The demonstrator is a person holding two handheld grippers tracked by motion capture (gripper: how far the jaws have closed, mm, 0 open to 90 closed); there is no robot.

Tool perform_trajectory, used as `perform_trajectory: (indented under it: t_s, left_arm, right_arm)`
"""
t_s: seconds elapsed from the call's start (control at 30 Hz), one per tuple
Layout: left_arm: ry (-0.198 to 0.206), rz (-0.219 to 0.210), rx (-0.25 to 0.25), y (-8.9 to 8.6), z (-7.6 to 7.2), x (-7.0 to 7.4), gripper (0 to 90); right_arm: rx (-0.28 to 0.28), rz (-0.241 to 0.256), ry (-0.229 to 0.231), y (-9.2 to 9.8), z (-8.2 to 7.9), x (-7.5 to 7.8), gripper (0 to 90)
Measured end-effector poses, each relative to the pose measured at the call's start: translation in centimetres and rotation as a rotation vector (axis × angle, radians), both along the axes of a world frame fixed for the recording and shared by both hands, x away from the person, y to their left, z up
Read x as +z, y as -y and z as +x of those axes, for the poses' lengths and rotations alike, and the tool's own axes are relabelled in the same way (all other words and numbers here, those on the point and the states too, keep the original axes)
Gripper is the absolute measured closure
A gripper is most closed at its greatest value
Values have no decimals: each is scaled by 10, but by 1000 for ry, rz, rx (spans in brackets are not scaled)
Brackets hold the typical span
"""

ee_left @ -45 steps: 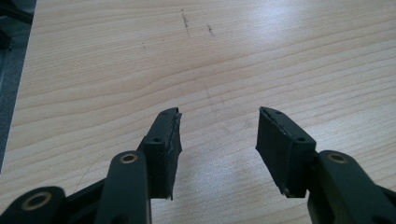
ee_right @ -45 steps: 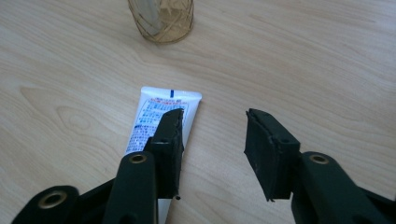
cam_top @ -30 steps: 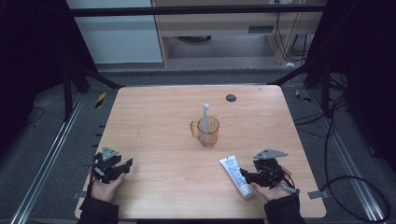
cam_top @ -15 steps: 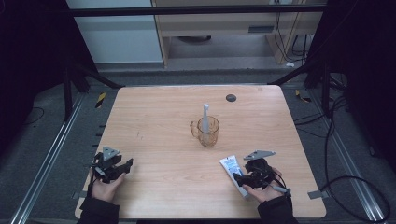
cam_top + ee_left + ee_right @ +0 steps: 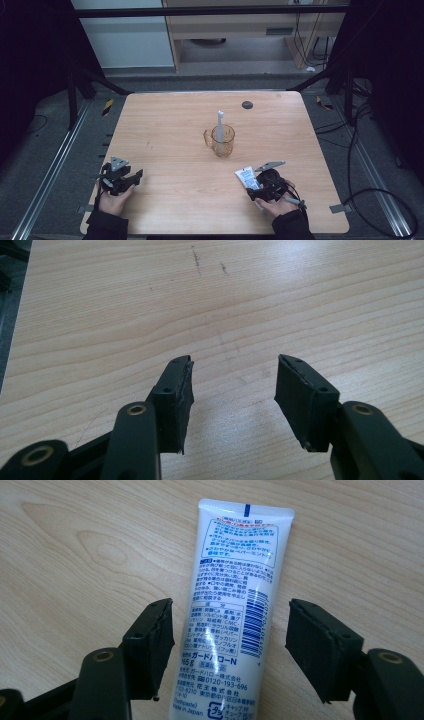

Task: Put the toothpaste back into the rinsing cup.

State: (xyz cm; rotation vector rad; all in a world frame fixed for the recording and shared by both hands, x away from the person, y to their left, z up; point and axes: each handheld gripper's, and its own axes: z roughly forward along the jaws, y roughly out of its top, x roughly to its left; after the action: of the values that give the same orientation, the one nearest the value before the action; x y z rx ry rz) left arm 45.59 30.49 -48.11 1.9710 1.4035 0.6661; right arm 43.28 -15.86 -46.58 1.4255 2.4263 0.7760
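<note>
While its jaws gape wide, the right tool straddles one toothpaste tube, gripping nothing. Equally open, the left tool hovers over bare tabletop. One mug holds one toothbrush.

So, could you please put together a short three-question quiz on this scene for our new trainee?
1. True or false: the right gripper has already clamped the toothpaste tube.
2. What stands in the cup?
A. a spoon
B. a toothbrush
C. a pen
3. Fill in: the left gripper is open over bare ____.

Key:
1. False; its jaws are open on either side of the tube, apart from it.
2. B.
3. Table.
</note>
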Motion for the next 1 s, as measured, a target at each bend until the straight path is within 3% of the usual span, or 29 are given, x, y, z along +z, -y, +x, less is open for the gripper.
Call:
perform_trajectory:
  t_s: [0.57,1.0]
  left_arm:
    - [-2,3,-9,1,-1,-1,479]
    - [-4,4,-13,2,0,-1,479]
  right_arm:
    - [-6,-32,-70,-8,14,-10,392]
    - [-25,-81,-110,-16,23,-9,418]
